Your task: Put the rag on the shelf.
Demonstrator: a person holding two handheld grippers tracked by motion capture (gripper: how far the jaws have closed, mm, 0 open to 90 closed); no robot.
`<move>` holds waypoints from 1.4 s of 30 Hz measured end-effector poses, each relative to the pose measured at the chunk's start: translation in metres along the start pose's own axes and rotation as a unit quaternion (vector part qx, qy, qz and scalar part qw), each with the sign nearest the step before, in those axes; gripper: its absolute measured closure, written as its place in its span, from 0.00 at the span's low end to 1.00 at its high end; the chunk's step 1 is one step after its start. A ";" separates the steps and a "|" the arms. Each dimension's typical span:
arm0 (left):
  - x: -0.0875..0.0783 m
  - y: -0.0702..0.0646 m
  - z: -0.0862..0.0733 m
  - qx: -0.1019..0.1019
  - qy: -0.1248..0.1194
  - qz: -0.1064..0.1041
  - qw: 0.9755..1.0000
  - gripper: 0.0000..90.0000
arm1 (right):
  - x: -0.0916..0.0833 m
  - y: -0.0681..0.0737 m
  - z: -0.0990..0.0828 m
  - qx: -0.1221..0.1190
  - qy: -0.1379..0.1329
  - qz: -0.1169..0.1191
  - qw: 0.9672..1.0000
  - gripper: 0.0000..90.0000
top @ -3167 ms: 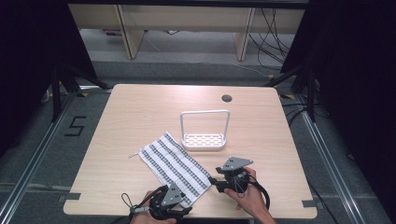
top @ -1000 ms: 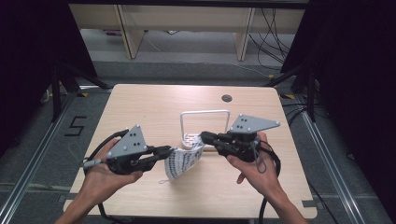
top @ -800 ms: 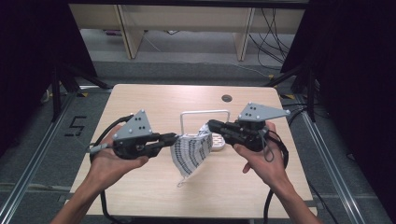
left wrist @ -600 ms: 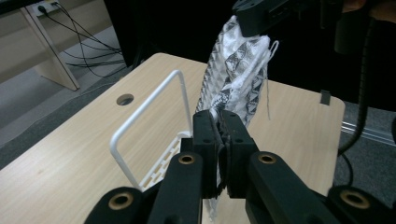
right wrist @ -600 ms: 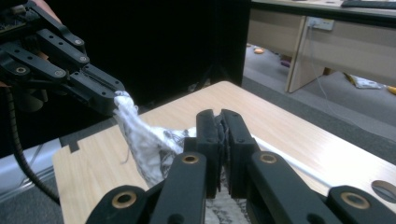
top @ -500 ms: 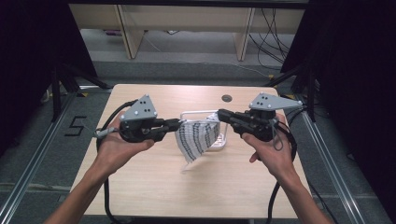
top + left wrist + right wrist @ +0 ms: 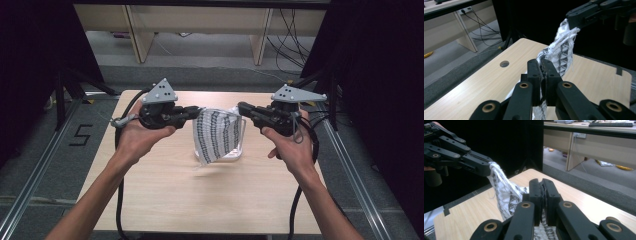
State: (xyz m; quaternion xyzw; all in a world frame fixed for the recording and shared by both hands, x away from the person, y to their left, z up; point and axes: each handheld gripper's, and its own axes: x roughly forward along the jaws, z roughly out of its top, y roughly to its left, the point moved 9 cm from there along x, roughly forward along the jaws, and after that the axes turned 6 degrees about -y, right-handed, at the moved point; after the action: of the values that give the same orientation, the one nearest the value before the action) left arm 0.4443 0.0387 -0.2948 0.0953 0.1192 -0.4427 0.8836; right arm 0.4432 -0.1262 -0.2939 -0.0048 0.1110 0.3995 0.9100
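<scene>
Pale wood table point(image 7: 165, 195) amid grey floor point(image 7: 65, 165)

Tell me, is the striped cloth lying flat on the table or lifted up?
Lifted up: the cloth hangs between the left gripper and right gripper, each shut on a top corner.

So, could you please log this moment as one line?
left gripper: shut on striped cloth | right gripper: shut on striped cloth | cloth: held above table, over white rack

A cloth point(image 7: 217, 135) is hanging above the bench point(image 7: 165, 200) between the left claw point(image 7: 196, 111) and right claw point(image 7: 242, 108), with a rack point(image 7: 242, 145) behind it.
</scene>
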 end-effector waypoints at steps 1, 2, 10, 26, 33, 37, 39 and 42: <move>0.003 0.003 0.001 -0.001 -0.001 0.004 1.000 0.96 | 0.002 -0.002 0.001 0.001 -0.002 0.001 1.000 0.97; 0.006 0.005 0.003 -0.004 -0.002 0.006 1.000 0.96 | 0.002 -0.004 0.002 0.001 0.001 -0.002 1.000 0.97; 0.027 0.028 0.016 -0.023 -0.010 0.028 0.999 0.96 | 0.015 -0.023 0.010 0.022 -0.003 -0.015 1.000 0.97; 0.069 0.078 0.019 -0.090 -0.032 0.078 0.992 0.96 | 0.053 -0.060 0.020 0.055 0.002 -0.035 0.998 0.97; 0.085 0.090 0.011 -0.109 -0.028 0.089 0.990 0.95 | 0.070 -0.078 0.014 0.073 0.010 -0.048 0.996 0.97; 0.097 0.097 0.005 -0.121 -0.019 0.088 0.989 0.95 | 0.078 -0.089 0.006 0.084 0.018 -0.057 0.995 0.97; 0.107 0.101 -0.001 -0.131 -0.011 0.083 0.988 0.95 | 0.083 -0.097 -0.001 0.098 0.022 -0.068 0.993 0.97; 0.113 0.104 -0.006 -0.137 -0.007 0.083 0.987 0.95 | 0.086 -0.102 -0.006 0.105 0.030 -0.072 0.991 0.97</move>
State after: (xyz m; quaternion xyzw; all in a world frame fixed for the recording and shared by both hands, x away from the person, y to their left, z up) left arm 0.5927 0.0159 -0.3270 -0.0204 0.1647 -0.3478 0.9227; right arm 0.5724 -0.1336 -0.3254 0.0706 0.1788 0.3191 0.9280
